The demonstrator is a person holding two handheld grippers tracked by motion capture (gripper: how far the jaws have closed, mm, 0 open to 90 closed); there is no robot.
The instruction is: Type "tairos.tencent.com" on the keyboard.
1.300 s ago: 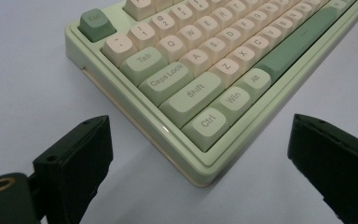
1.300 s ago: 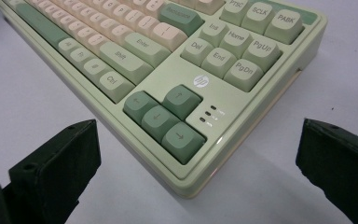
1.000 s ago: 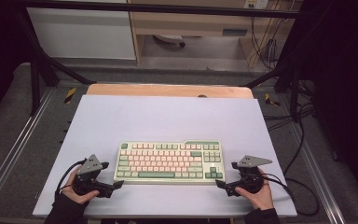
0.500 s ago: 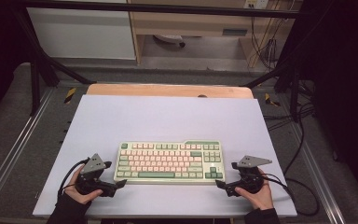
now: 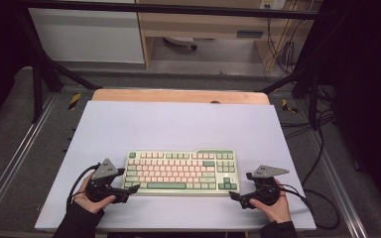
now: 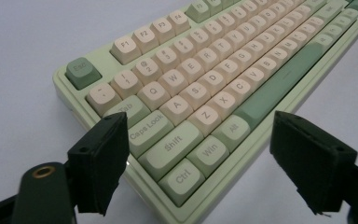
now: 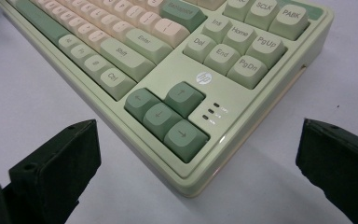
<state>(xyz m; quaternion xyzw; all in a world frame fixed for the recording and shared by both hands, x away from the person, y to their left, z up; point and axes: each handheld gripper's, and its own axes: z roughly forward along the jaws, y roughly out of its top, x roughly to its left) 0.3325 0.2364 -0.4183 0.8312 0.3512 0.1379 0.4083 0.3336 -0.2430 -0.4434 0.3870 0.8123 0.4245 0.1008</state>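
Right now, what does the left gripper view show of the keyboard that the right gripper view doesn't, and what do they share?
Left gripper view: the keyboard's corner with Esc, Tab, Caps Lock and Ctrl, sitting between the left tool's spread jaws. Right gripper view: the opposite corner, with arrow keys, a round logo and the PgUp/PgDn block, ahead of the right tool's wide jaws. Both show the same pale green keyboard on the light table, with neither tool gripping it.

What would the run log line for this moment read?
thing: green-and-cream plastic keyboard on table | left claw: closing, front-left corner between jaws, pads not pressing | right claw: open at front-right corner
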